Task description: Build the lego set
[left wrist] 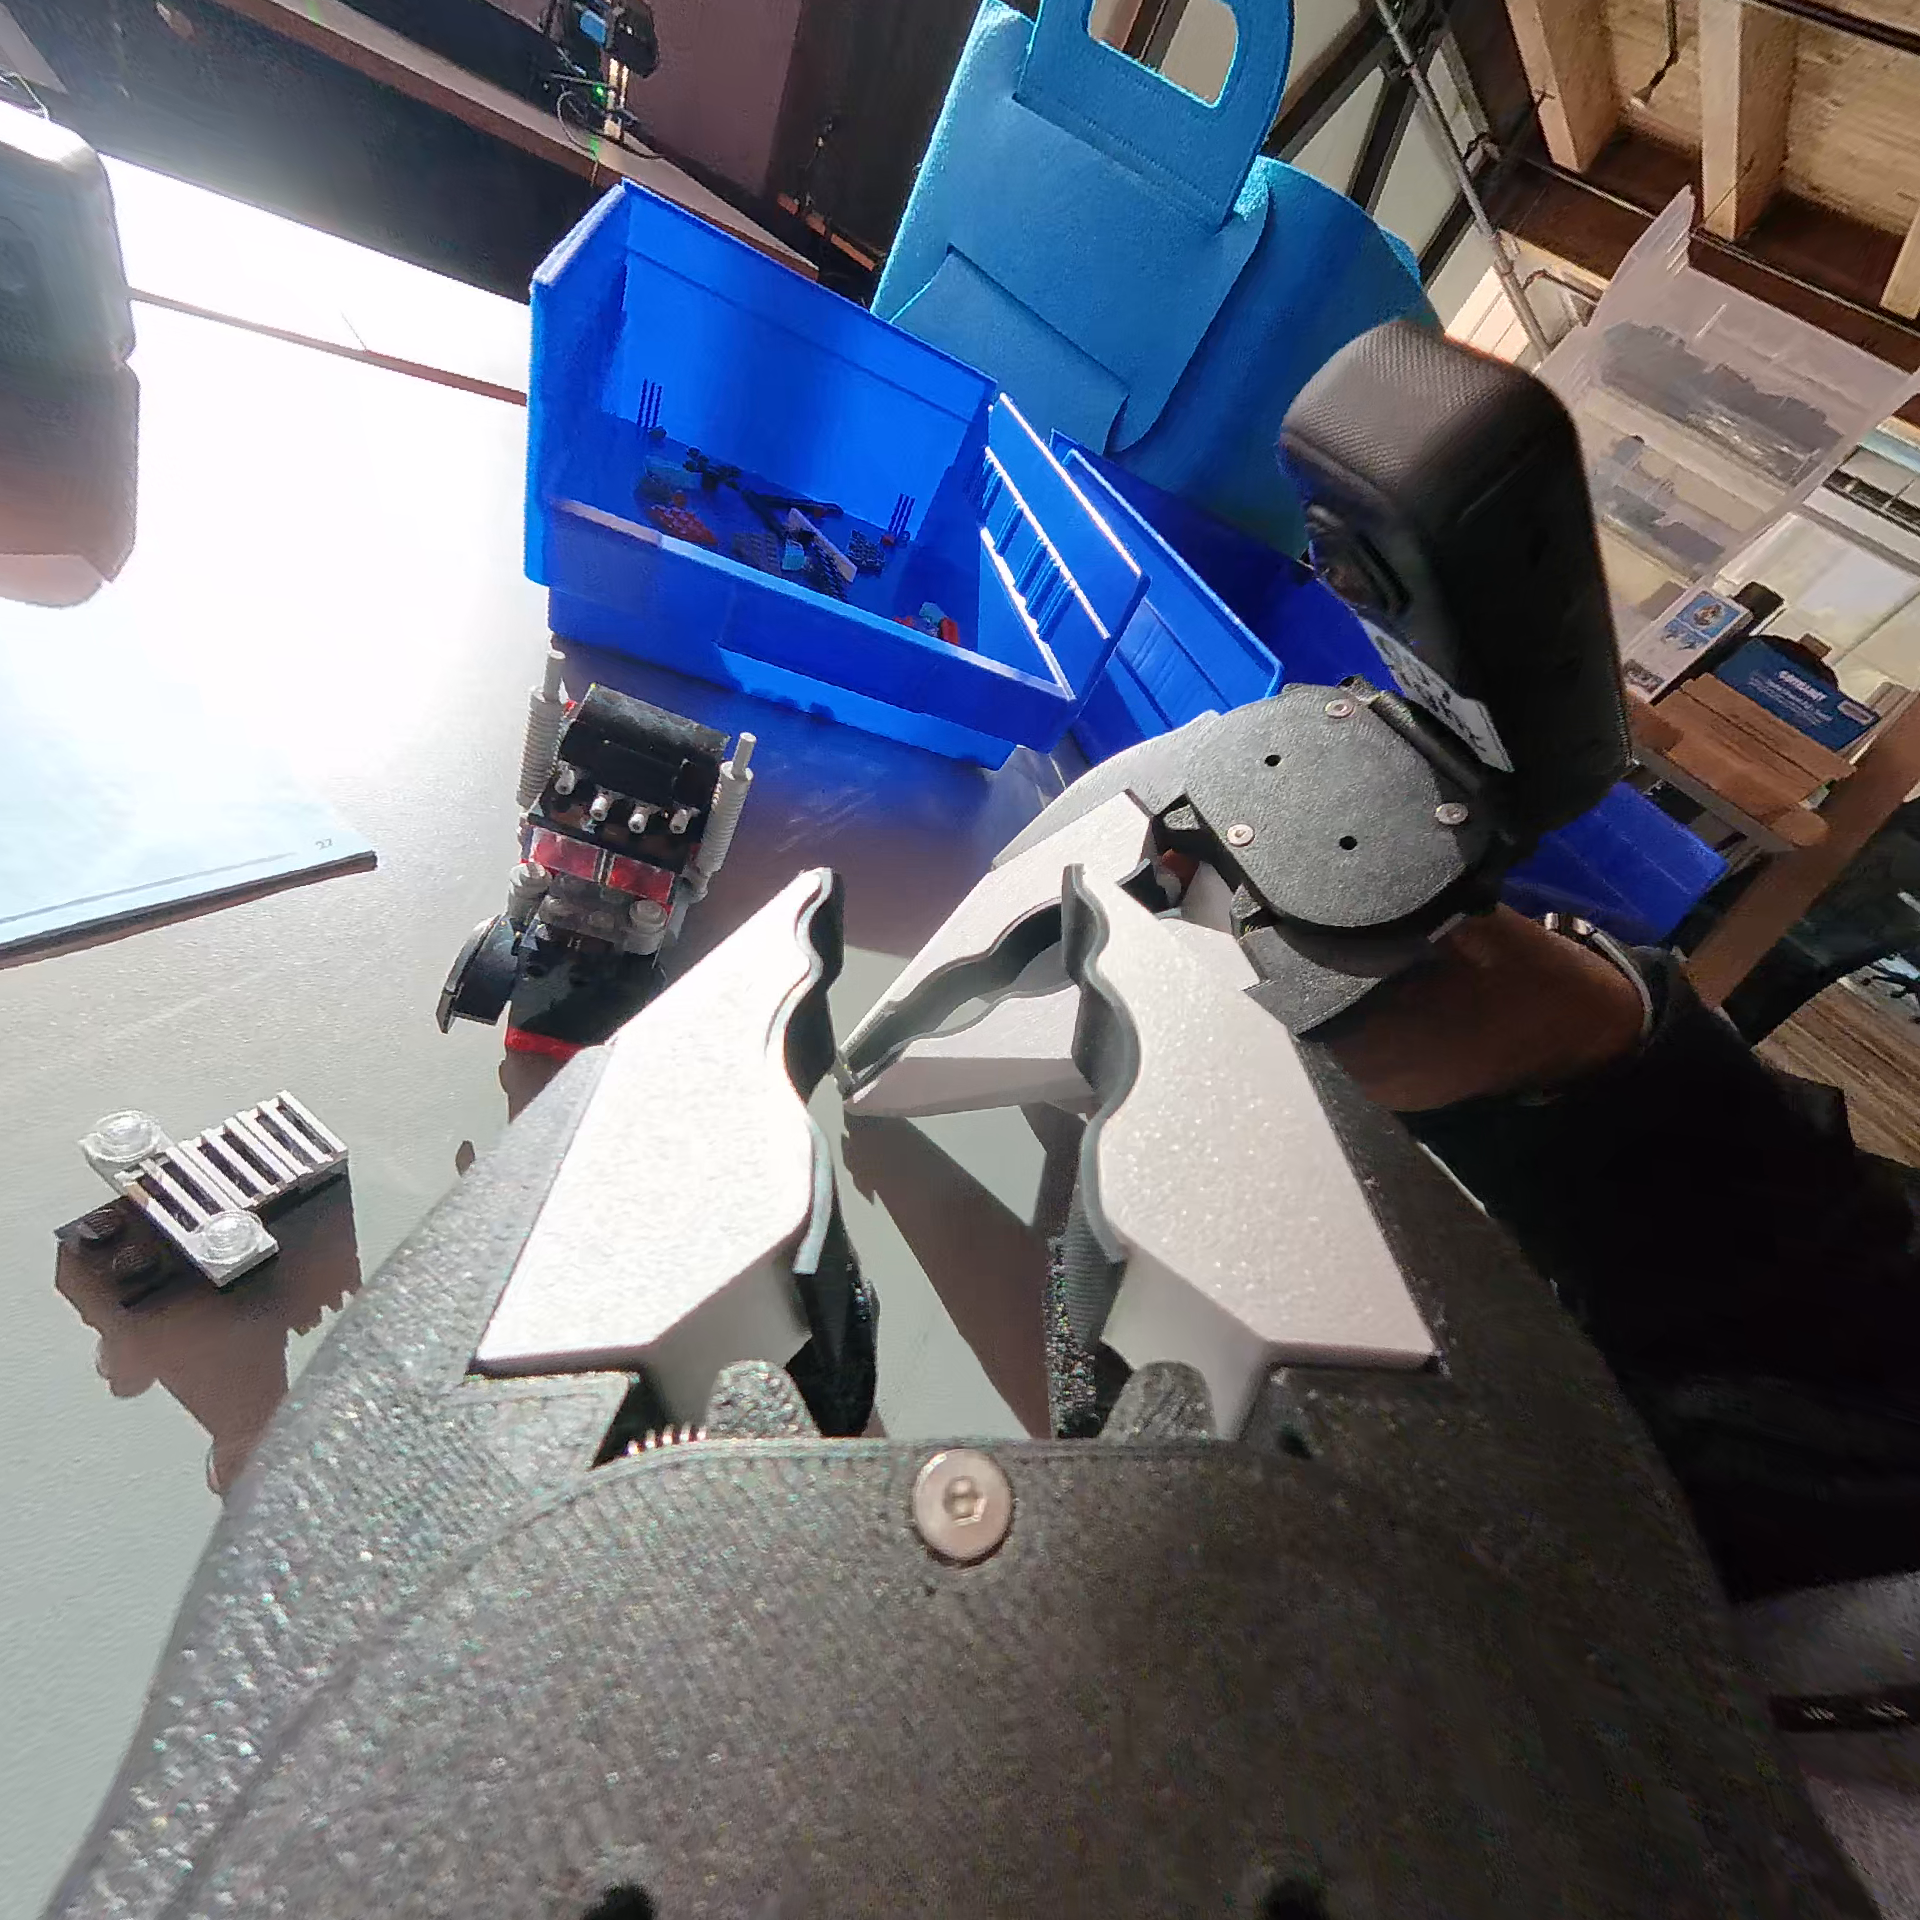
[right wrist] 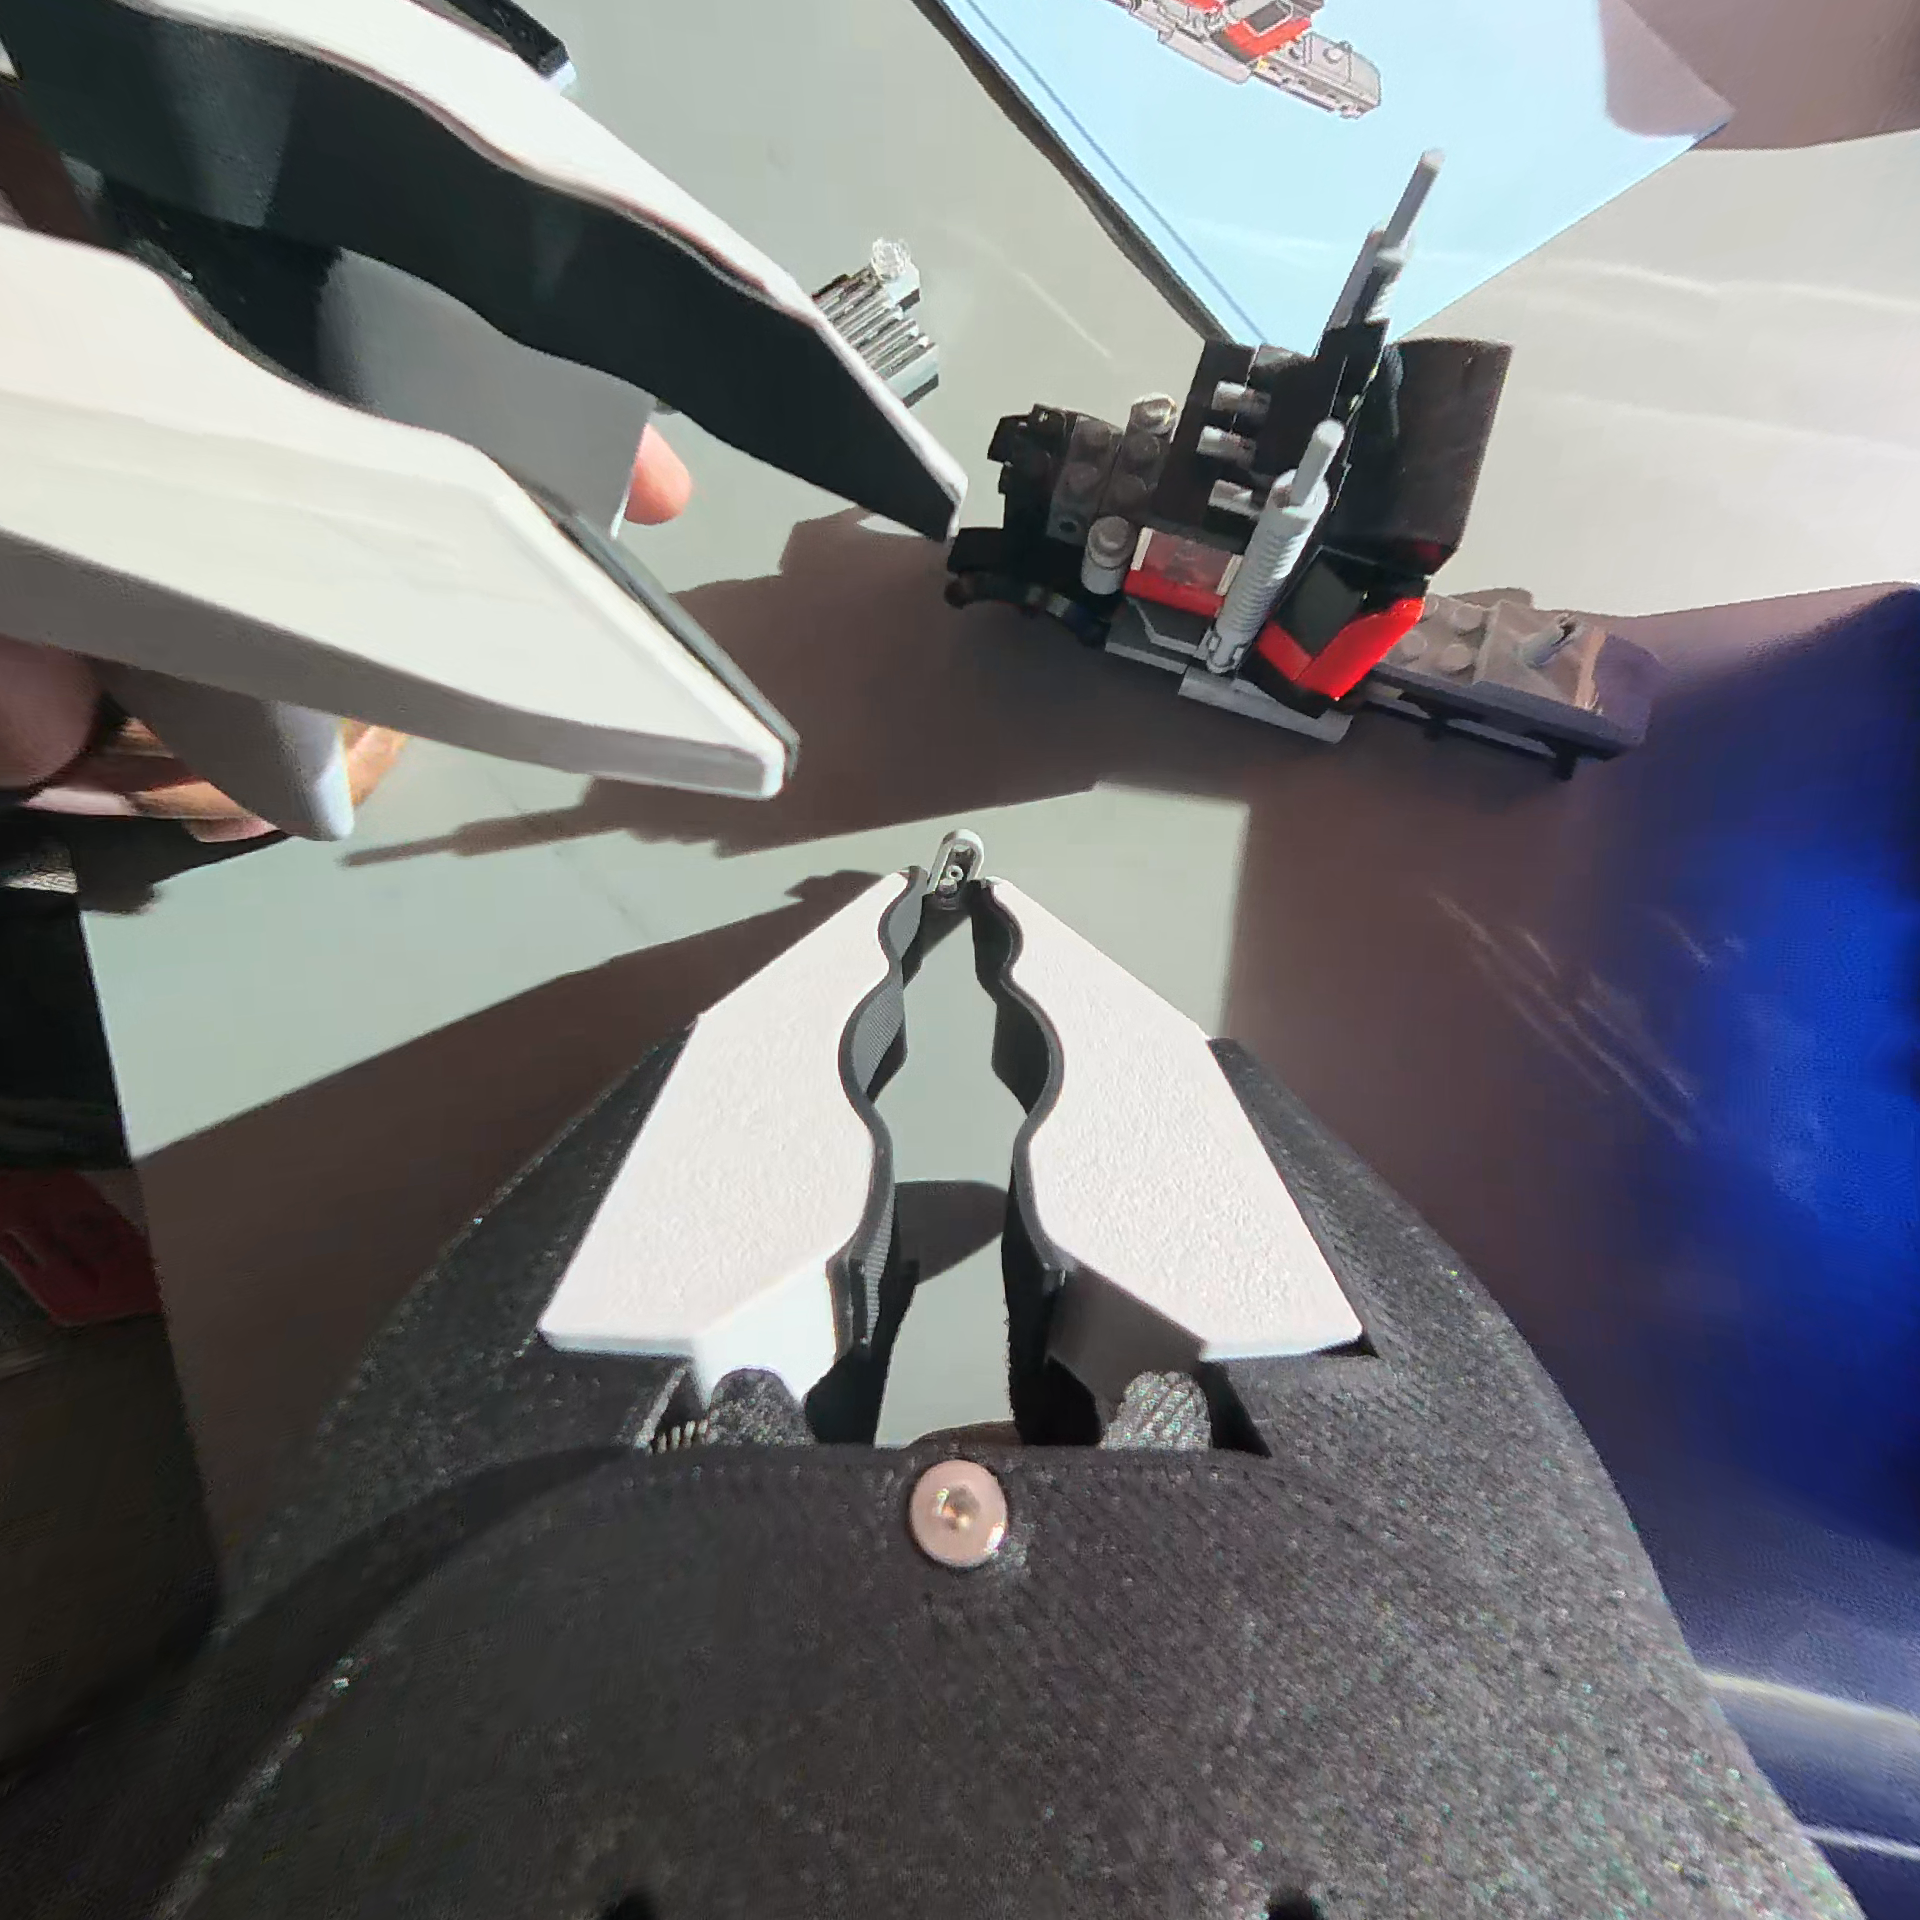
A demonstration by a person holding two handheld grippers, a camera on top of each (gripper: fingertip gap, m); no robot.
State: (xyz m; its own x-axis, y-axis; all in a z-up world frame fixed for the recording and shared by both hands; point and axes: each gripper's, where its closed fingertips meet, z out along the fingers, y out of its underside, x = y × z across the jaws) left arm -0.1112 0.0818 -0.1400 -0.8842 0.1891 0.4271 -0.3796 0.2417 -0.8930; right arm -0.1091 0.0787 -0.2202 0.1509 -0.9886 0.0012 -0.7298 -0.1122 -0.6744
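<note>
A partly built black, red and grey lego truck (left wrist: 603, 831) stands on the table; it also shows in the right wrist view (right wrist: 1247, 561). A small grey grille sub-assembly (left wrist: 208, 1184) with clear round studs lies apart at the left, and shows far off in the right wrist view (right wrist: 883, 322). My right gripper (right wrist: 951, 883) is shut on a small light grey lego piece (right wrist: 956, 862) at its tips. In the left wrist view the right gripper (left wrist: 847, 1081) reaches in between my left gripper's fingers. My left gripper (left wrist: 951, 894) is open and empty, and shows open in the right wrist view (right wrist: 857, 634).
A blue bin (left wrist: 644, 343) with several loose lego pieces stands behind the truck, with more blue bins (left wrist: 1195, 582) beside it. The blue instruction booklet (left wrist: 156, 831) lies at the left and shows in the right wrist view (right wrist: 1351, 156). A person's hand holds the right gripper. Some 8 centimetres of space lies between my two pairs of fingers.
</note>
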